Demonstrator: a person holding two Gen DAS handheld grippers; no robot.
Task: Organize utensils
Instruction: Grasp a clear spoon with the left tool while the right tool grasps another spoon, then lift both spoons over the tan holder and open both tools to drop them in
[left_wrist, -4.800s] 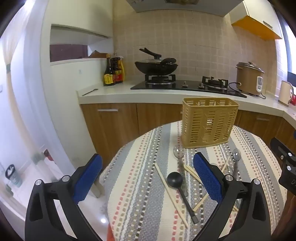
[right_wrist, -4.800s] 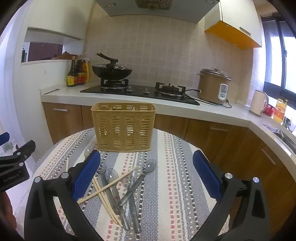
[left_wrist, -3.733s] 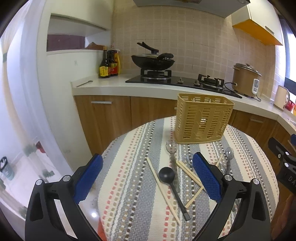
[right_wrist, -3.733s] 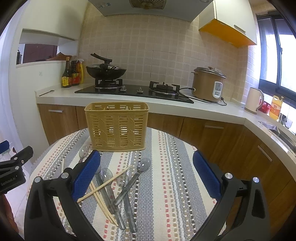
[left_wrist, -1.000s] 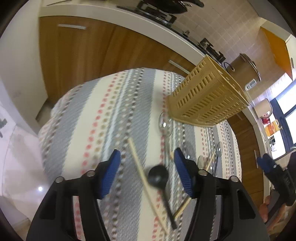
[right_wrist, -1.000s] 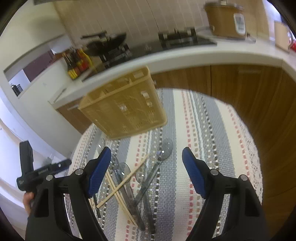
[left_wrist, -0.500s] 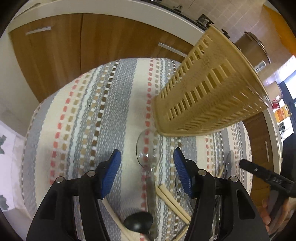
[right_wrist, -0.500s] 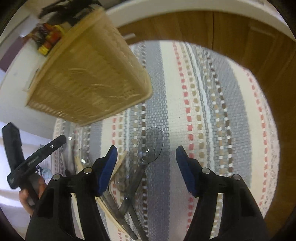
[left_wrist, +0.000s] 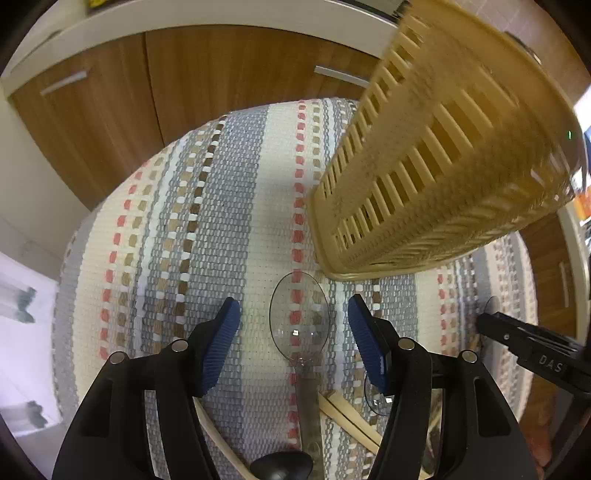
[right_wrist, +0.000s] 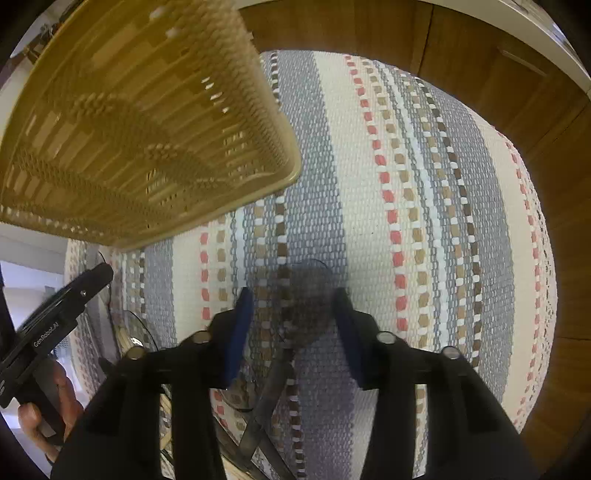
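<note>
Black ladle: cut by the lower edge.
Chopsticks: ends hidden behind the left gripper.
Right view: spoon blurred.

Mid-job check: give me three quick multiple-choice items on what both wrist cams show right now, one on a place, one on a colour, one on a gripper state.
1. Where does the clear spoon in the left wrist view lie?
A. inside the basket
B. on the striped cloth, bowl between the left gripper's fingers
C. on the countertop

2. What colour is the slotted basket?
A. tan yellow
B. white
C. dark green

3. How is the right gripper set?
A. shut on a chopstick
B. shut on nothing
C. open, straddling a spoon bowl

Key: 1 B, the bowl sits on the cloth between the blue pads of the left gripper; 2 A, both views show tan plastic; 3 C, its pads stand apart either side of a clear spoon bowl.
</note>
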